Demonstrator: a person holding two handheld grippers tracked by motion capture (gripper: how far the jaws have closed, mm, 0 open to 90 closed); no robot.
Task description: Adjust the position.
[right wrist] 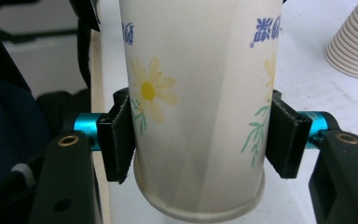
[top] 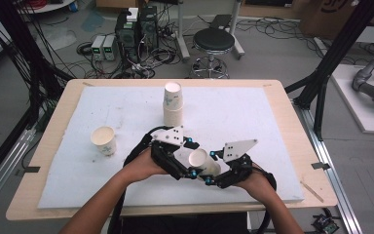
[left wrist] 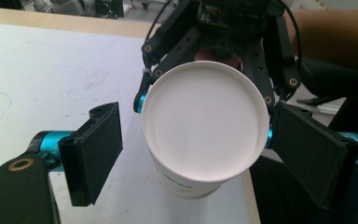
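A: Going left to right across the surface (top: 272,107), a lone paper cup (top: 103,140) stands upright near the left side of the white mat. A stack of cups (top: 173,103) stands upright at the middle, toward the far edge. Close to the person's edge, both hands meet around a third cup.

B: Who has that one?

A: The left tongs (left wrist: 186,144) are spread wide. Their pads stand on either side of the cup's mouth, and the left pad is clearly apart from it. The right tongs (right wrist: 200,135) are pinching the held cup (right wrist: 198,107) across its wall, with both pads pressed against the paper. In the high view the cup lies tilted between the two tools, its mouth toward the left hand (top: 141,165).

B: So how should the step be done well?

A: I'd judge this to be a hand-over, with the cup resting on the right side. The pinch should stay light, because thin paper buckles easily. The left tongs need to back straight away from the rim so a pad doesn't clip it.

B: And what does the cup look like?

A: It has a white inside, a rolled rim and a tapered wall. The outside is printed with a yellow daisy, green stems and blue lettering.
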